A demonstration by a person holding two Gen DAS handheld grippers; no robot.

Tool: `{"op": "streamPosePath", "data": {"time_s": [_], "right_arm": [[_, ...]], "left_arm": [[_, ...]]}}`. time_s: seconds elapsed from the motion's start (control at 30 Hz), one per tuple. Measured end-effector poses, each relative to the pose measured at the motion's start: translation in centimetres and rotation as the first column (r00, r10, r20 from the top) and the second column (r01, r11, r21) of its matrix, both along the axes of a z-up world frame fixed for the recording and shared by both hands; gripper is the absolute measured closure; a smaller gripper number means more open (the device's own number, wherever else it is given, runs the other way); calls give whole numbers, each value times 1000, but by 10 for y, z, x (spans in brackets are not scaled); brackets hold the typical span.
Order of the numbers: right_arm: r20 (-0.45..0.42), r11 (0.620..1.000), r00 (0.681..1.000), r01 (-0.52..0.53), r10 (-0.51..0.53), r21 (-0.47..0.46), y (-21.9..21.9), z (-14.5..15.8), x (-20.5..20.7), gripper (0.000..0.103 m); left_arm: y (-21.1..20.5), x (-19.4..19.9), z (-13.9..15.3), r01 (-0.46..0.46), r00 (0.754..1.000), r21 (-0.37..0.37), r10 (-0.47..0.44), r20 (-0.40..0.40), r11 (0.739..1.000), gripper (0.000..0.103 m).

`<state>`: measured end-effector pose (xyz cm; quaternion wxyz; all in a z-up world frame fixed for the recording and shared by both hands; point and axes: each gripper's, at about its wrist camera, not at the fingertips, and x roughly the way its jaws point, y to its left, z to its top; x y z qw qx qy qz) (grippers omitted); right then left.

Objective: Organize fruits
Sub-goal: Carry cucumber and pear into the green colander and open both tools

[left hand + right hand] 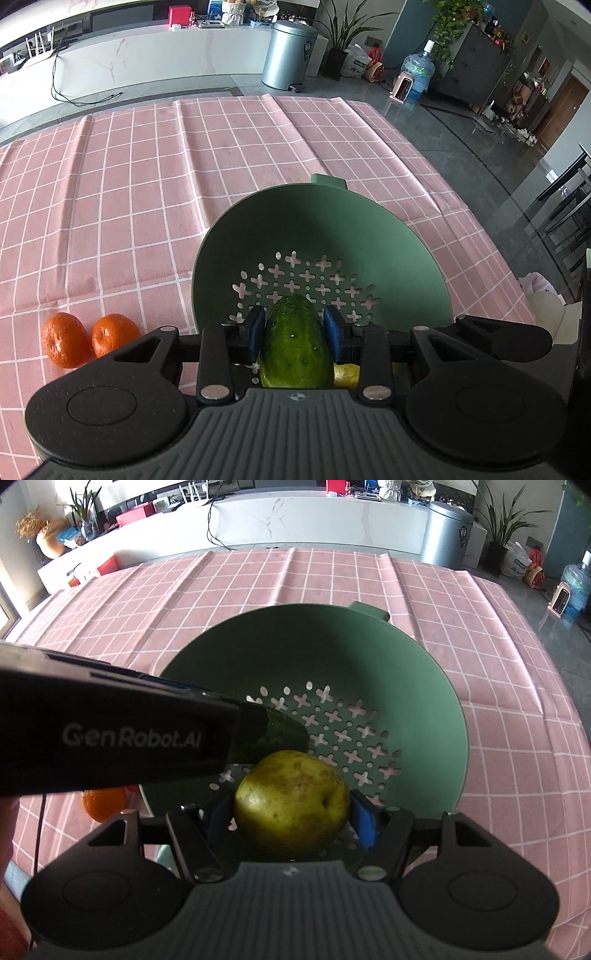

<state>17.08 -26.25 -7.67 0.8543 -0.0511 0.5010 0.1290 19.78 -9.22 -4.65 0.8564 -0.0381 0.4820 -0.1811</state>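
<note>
A green colander with cross-shaped holes stands on the pink checked tablecloth. My left gripper is shut on a green cucumber and holds it over the colander's near side. My right gripper is shut on a yellow-green pear, also over the colander's near part. In the right wrist view the left gripper's black body reaches in from the left, with the cucumber sticking out of it beside the pear. A bit of the pear shows in the left wrist view.
Two oranges lie on the cloth left of the colander; one orange shows in the right wrist view. The table's right edge drops to a dark floor. A grey bin stands beyond the table.
</note>
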Motion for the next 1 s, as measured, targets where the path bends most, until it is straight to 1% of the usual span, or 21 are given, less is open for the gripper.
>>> {"op": "streamPosePath", "data": {"time_s": [0.1, 0.17, 0.2, 0.23, 0.3, 0.47, 0.57, 0.67, 0.77, 0.83, 0.9, 0.93, 1.0], "right_arm": [[-15, 1000, 1000, 6, -6, -12, 1, 0, 3, 39], [-25, 1000, 1000, 10, -11, -22, 2, 1, 4, 39], [-17, 1000, 1000, 10, -10, -21, 2, 2, 4, 36], [-5, 1000, 1000, 12, -12, -15, 1, 6, 2, 29], [9, 1000, 1000, 12, -12, -27, 1, 11, 2, 29], [49, 999, 998, 34, -32, -34, 0, 28, -6, 28], [98, 997, 994, 60, -56, -39, -1, 42, -18, 27], [167, 997, 983, 78, -78, 4, -1, 54, -39, 27], [242, 992, 964, 91, -109, 82, -1, 64, -62, 27], [272, 987, 954, 90, -124, 133, 2, 70, -75, 27], [291, 980, 948, 77, -128, 182, 7, 73, -88, 27], [296, 978, 947, 64, -122, 197, 10, 73, -93, 27], [312, 975, 943, 46, -115, 218, 20, 74, -104, 27]], "left_arm": [[3, 2, -2, -11, 1000, -4, 11, -28, 1000, 64], [6, 0, -1, -39, 999, -7, 39, -10, 999, 64], [8, -1, 1, -50, 999, -9, 50, -3, 999, 63], [10, -1, 3, -58, 998, -14, 58, -5, 998, 60], [13, -1, 7, -64, 998, -23, 64, -7, 998, 58], [18, -13, 28, -60, 997, -29, 61, 44, 998, 53], [21, -25, 41, -46, 995, 5, 46, 92, 999, 51], [23, -43, 53, -33, 987, 87, 19, 162, 996, 50], [28, -60, 61, -11, 977, 158, -23, 214, 987, 49], [35, -71, 66, -6, 970, 180, -38, 242, 984, 49], [45, -80, 69, -16, 965, 187, -34, 259, 982, 45], [49, -84, 70, -22, 965, 189, -29, 262, 982, 43], [59, -90, 71, -28, 964, 191, -24, 264, 981, 43]]}}
